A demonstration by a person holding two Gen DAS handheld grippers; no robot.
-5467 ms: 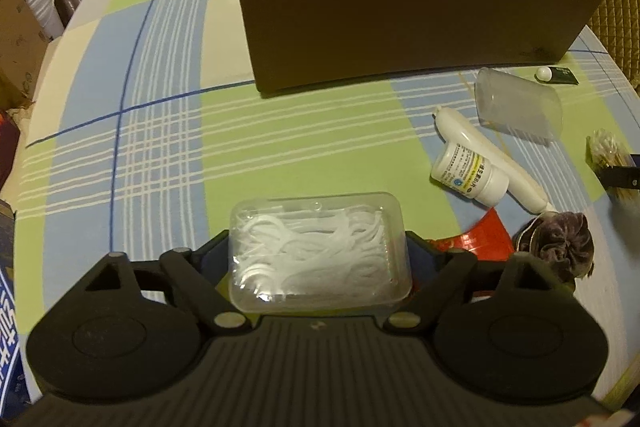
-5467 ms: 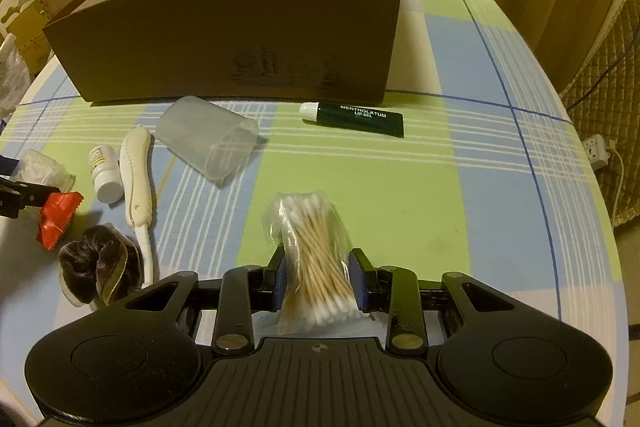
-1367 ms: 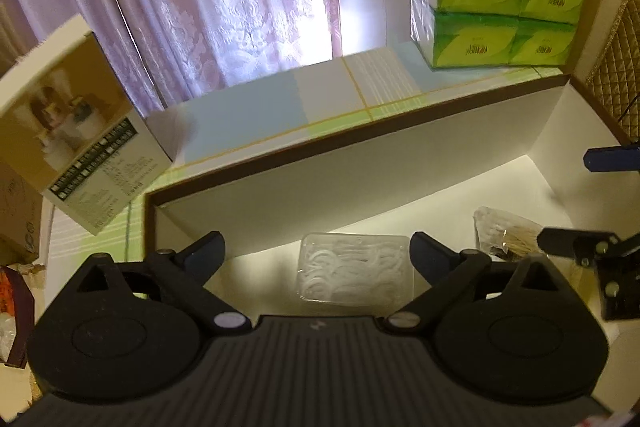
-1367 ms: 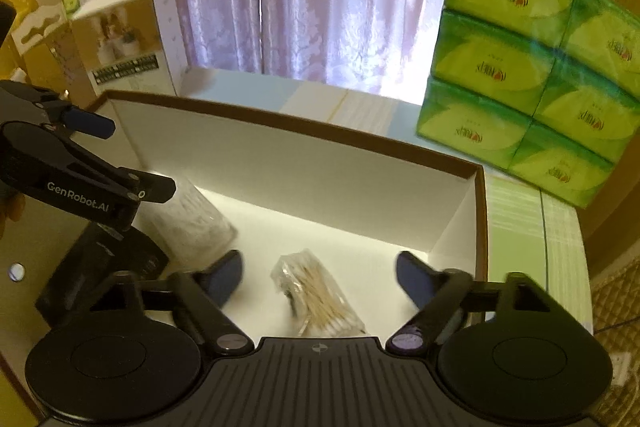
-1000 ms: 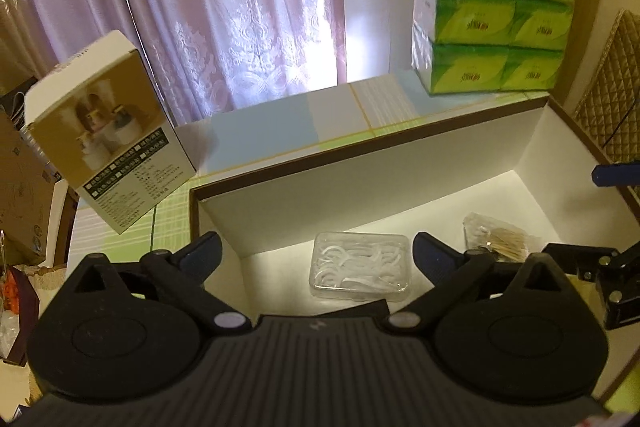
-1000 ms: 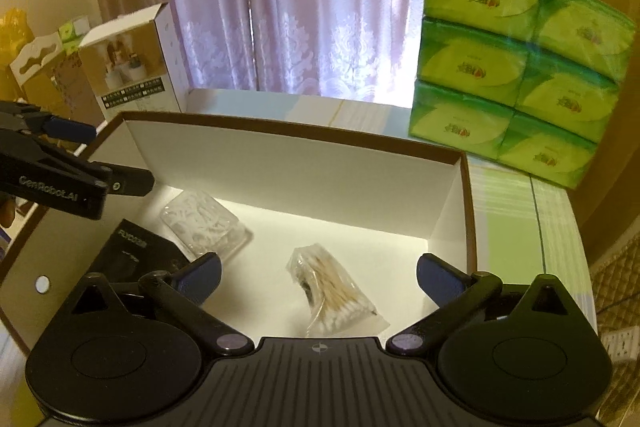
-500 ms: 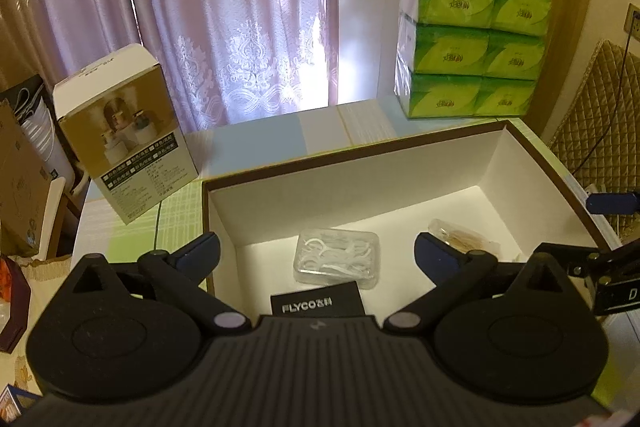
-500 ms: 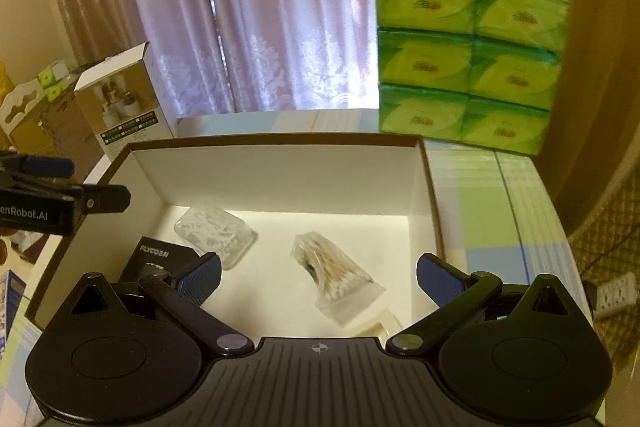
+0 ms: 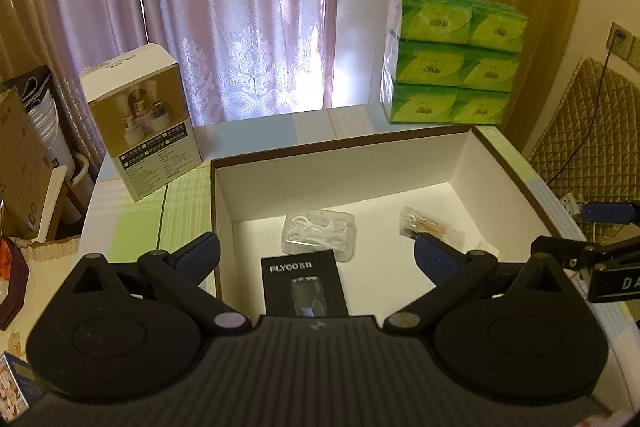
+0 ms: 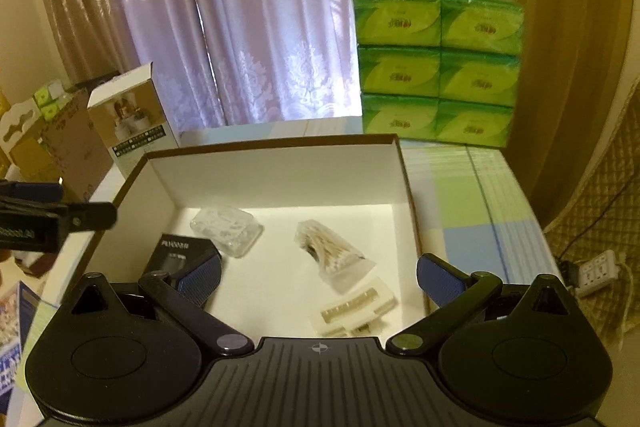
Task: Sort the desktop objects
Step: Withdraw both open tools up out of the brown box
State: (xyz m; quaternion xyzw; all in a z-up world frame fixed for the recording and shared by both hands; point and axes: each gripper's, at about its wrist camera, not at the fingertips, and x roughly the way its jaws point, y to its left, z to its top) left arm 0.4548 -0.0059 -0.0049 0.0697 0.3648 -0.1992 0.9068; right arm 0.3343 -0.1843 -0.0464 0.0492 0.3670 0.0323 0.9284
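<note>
A brown cardboard box [image 9: 504,157] [image 10: 280,143] with a white inside stands on the table. On its floor lie a clear case of floss picks [image 9: 319,234] [image 10: 227,229], a bag of cotton swabs [image 9: 428,223] [image 10: 334,253], a black FLYCO box [image 9: 303,285] [image 10: 182,253] and a cream plastic piece [image 10: 356,309]. My left gripper [image 9: 316,257] hangs open and empty above the box's near side. My right gripper [image 10: 318,277] is also open and empty above the box. Each gripper's arm shows at the edge of the other's view.
A stack of green tissue packs [image 9: 452,57] [image 10: 438,67] stands behind the box by the curtain. A white and tan product carton [image 9: 142,119] [image 10: 128,117] stands at the back left. The checked tablecloth [image 10: 480,195] runs to the right, with a quilted chair [image 9: 592,131] beyond.
Both grippers let go of the floss case and the swab bag in the box, then rose and drew back. More of the box floor, with the FLYCO box, now shows.
</note>
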